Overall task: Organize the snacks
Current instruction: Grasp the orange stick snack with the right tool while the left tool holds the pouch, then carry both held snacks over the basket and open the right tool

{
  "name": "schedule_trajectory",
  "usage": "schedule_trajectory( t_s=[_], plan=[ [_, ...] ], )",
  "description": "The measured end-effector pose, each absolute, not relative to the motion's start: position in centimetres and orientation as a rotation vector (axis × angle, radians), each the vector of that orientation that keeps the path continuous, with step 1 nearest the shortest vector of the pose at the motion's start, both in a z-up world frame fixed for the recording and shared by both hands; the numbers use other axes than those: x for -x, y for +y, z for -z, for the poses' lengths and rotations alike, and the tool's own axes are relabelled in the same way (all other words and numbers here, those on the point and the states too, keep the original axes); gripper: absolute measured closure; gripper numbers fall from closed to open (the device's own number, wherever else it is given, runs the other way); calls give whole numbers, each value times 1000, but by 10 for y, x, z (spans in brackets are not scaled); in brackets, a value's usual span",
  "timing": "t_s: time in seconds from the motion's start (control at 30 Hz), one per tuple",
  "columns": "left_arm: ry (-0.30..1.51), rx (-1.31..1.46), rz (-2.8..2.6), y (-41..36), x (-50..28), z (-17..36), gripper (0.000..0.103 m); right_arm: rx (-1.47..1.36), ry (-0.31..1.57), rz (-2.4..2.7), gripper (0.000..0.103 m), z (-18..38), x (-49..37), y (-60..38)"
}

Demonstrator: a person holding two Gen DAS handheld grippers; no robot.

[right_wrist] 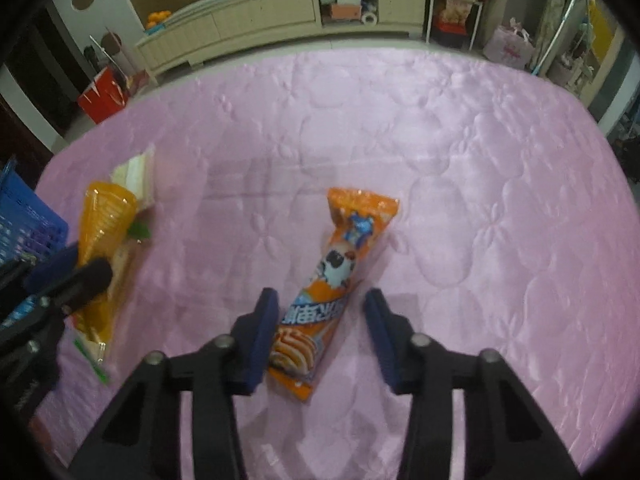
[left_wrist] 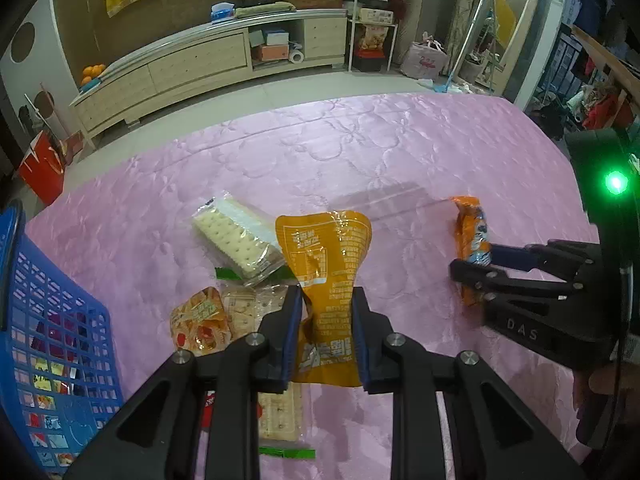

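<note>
My left gripper (left_wrist: pixel 326 300) is shut on a yellow-orange pouch (left_wrist: pixel 328 264) and holds it above the pink bedspread (left_wrist: pixel 360 152). The same pouch (right_wrist: pixel 104 216) and left gripper (right_wrist: pixel 76 268) show at the left of the right wrist view. A long orange snack pack with a cartoon cow (right_wrist: pixel 344 256) lies on the spread between the jaws of my right gripper (right_wrist: pixel 320 312). The left pad touches it and the right pad stands a little apart, so the gripper is open. The left wrist view shows that pack (left_wrist: pixel 470 224) and my right gripper (left_wrist: pixel 480 264) at the right.
A blue mesh basket (left_wrist: pixel 48 300) holding several snack packs stands at the left edge of the bed. A clear pack of white crackers (left_wrist: pixel 236 236), a small orange snack bag (left_wrist: pixel 200 320) and another cracker pack (left_wrist: pixel 280 416) lie under the left gripper.
</note>
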State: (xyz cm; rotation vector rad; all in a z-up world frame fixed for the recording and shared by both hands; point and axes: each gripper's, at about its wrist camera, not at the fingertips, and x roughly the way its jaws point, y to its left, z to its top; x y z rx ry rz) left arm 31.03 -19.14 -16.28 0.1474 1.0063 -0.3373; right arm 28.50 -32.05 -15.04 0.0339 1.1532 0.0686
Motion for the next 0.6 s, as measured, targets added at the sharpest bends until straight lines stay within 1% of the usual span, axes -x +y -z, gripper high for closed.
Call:
schedule_trajectory(
  t_s=[0.13,0.3,0.5,0.6],
  plan=[
    [1007,-128,341,-188,-306,159,81,-34,1125,-84,72,141,-274,-318],
    [985,-122,336,-181,-293,145,81,-9,1077,-118,73,113,-254,-312],
    [950,-94,315,-162,-274,119,81,10,1019,-161,73,77,-236,-291],
    [910,-80,314,-150,-260,97,81,30,983,-181,73,55,-223,-279]
  ],
)
